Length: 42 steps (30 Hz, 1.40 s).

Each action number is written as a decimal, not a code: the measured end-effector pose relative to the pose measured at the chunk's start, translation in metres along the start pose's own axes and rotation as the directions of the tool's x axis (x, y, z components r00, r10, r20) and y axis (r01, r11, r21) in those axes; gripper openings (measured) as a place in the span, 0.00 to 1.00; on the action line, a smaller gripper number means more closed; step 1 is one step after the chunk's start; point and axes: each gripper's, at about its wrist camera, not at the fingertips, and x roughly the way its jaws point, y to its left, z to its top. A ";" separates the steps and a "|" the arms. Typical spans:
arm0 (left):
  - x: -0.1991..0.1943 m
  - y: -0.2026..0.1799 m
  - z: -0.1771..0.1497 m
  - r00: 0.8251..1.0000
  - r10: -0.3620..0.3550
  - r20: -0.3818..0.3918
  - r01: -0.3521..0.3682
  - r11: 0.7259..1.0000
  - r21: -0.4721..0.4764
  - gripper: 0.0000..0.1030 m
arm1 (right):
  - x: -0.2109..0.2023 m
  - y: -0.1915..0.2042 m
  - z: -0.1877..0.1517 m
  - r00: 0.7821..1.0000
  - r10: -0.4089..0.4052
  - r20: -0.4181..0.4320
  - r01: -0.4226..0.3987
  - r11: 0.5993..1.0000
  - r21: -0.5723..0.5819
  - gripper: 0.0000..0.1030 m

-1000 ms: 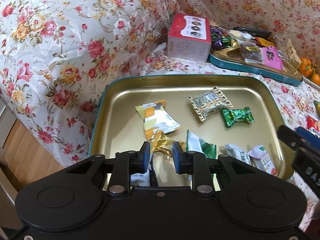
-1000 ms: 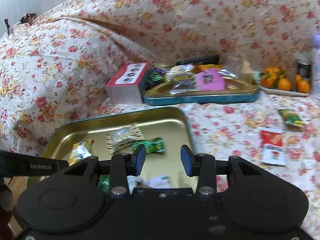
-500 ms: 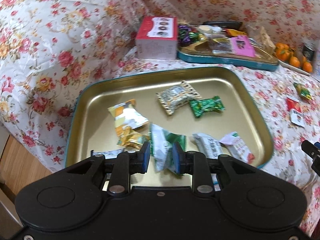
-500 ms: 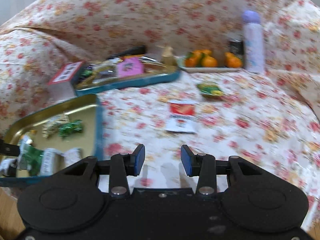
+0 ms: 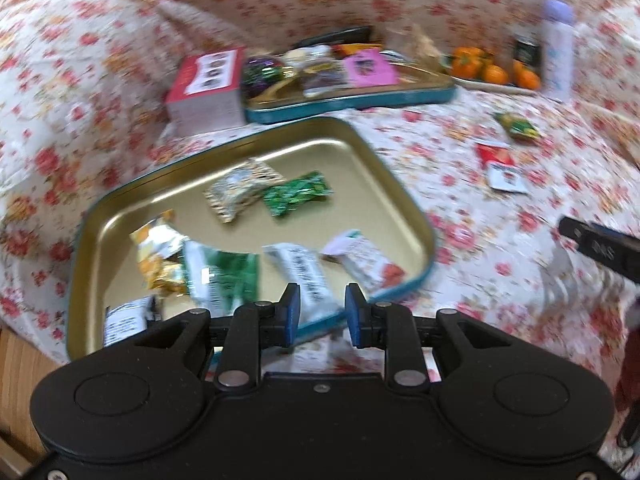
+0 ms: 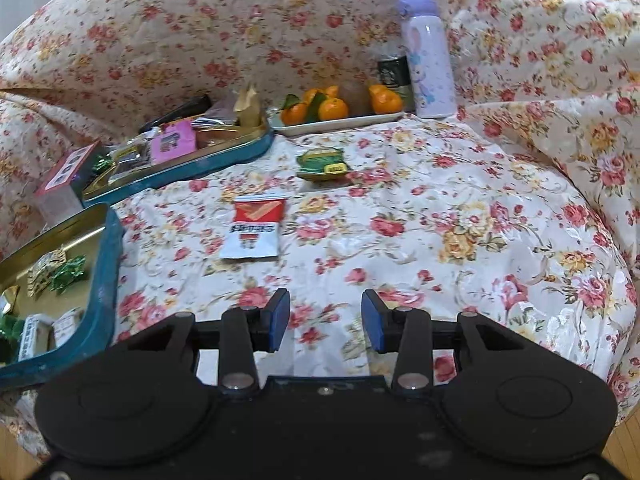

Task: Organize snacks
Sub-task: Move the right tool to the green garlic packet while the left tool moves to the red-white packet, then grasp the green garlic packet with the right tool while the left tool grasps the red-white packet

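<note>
With both the left gripper [image 5: 318, 312] and right gripper [image 6: 325, 320] held apart and empty, the red-and-white packet [image 6: 253, 228] beside the gold tray's [image 6: 102, 264] right edge is probably to be fetched next.

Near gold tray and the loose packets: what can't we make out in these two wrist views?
- Near gold tray, left wrist view: motion blur makes wrapper print unreadable; the left gripper body hides its near edge.
- Same tray, right wrist view: cut off by the left frame edge.
- Red and white packet: text too small to read.
- Far tray: heaped snacks overlap; individual items unclear.
- Right gripper: empty.
</note>
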 end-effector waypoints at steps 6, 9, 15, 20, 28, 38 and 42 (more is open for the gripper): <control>0.002 -0.028 0.002 0.999 -0.041 -0.016 0.041 0.999 0.000 0.34 | 0.005 -0.018 0.004 1.000 -0.002 0.008 0.002 1.000 0.004 0.41; 0.005 -0.043 0.005 0.997 -0.065 -0.034 0.065 0.998 0.014 0.34 | 0.009 -0.027 0.013 1.000 -0.002 0.023 0.001 1.000 0.008 0.41; 0.006 -0.067 0.018 0.997 -0.071 -0.031 0.072 0.996 0.043 0.34 | 0.031 -0.036 0.040 0.996 0.027 0.086 -0.026 1.000 -0.010 0.42; 0.013 -0.084 0.027 0.996 -0.078 -0.042 0.079 0.996 0.036 0.34 | 0.061 -0.033 0.066 0.991 0.047 0.122 -0.045 0.999 -0.018 0.44; 0.029 -0.107 0.034 0.993 -0.081 -0.082 0.083 0.996 0.028 0.34 | 0.106 -0.019 0.095 0.983 0.087 0.161 -0.076 0.994 -0.075 0.50; 0.050 -0.114 0.050 0.991 -0.073 -0.109 0.073 0.997 -0.003 0.34 | 0.140 -0.027 0.104 0.987 0.129 0.092 -0.125 0.991 -0.043 0.52; 0.061 -0.115 0.061 0.991 -0.074 -0.116 0.071 0.997 -0.032 0.34 | 0.144 -0.042 0.104 0.978 0.191 0.080 -0.194 0.980 0.043 0.54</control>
